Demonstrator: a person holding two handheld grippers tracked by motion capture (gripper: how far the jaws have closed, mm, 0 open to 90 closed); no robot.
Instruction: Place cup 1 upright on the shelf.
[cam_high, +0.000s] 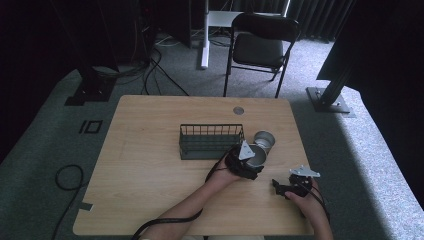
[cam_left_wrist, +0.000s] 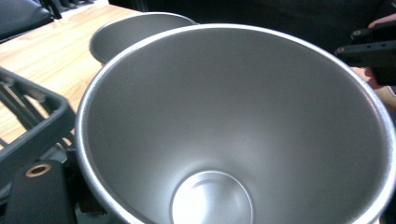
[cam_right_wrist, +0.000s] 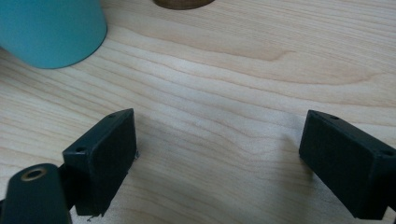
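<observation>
— So where is the steel cup (cam_left_wrist: 243, 126)?

— Right of the worktop (cam_high: 150, 165) middle, just beside the wire basket (cam_high: 210, 141); a second cup (cam_high: 265, 138) stands behind it, toward the far edge. The left tongs (cam_high: 245, 162) are at its rim; whether they clamp it cannot be told.

— And the right tongs (cam_right_wrist: 219, 158)?

— Spread wide over bare wood near the front right corner, holding nothing.

Left gripper (cam_high: 246, 162) at steel cup (cam_high: 256, 156)
</observation>
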